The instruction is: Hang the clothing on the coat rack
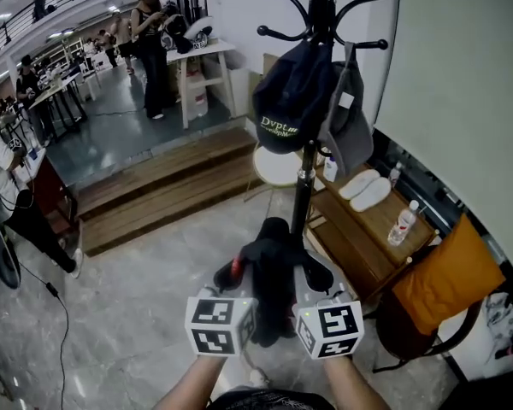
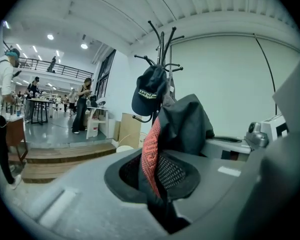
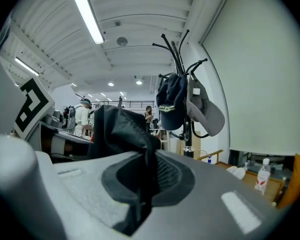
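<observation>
A black coat rack [image 1: 315,75] stands ahead, with a navy cap [image 1: 289,101] and a grey cap [image 1: 350,122] on its hooks. Below it, both grippers hold one black garment [image 1: 272,284] with a red trim between them. My left gripper [image 1: 236,273] is shut on the garment's left side, my right gripper [image 1: 315,277] on its right side. In the left gripper view the cloth [image 2: 182,129] rises from the closed jaws toward the rack [image 2: 162,46] and navy cap [image 2: 149,91]. In the right gripper view the garment [image 3: 121,134] bunches above the jaws, left of the rack [image 3: 184,129].
Wooden steps [image 1: 162,186] run behind and left of the rack. A low wooden table [image 1: 368,225] with a bottle [image 1: 403,222] and slippers [image 1: 365,188] stands to the right, beside a chair with an orange cushion [image 1: 445,276]. A white wall [image 1: 462,84] is at right. People [image 1: 150,45] stand far left.
</observation>
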